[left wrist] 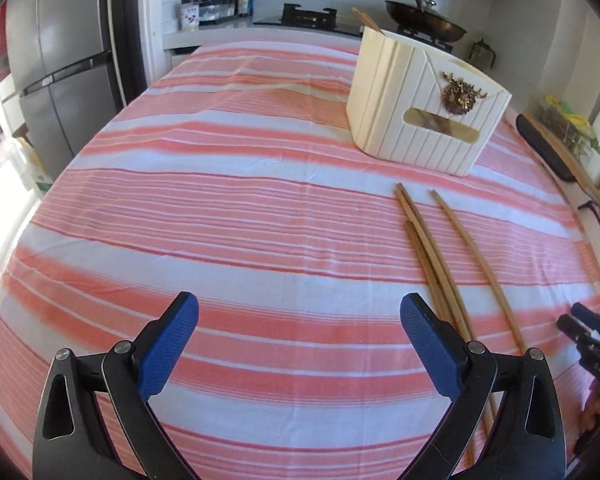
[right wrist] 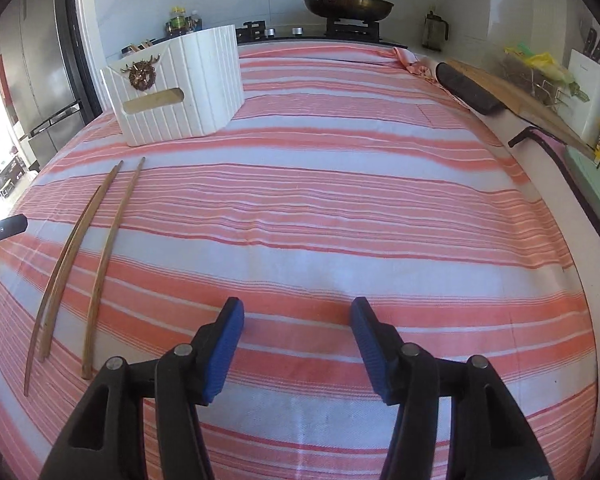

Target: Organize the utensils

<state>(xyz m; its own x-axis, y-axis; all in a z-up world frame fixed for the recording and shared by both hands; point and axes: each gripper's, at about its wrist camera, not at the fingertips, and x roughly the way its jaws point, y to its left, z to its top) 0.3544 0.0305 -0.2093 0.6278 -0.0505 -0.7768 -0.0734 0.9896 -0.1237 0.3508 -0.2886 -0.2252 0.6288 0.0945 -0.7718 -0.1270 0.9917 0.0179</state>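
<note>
While both grippers hang empty, chopsticks (right wrist: pixel 100 256) lie left of right fingers (right wrist: pixel 224 344).

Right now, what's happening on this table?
A person holds tongs in each hand over the striped tablecloth, sorting chopsticks into the white holder box. Some sticks already stand in the box. Three chopsticks still lie loose on the cloth. The left tongs and right tongs are both open and hold nothing.
</note>
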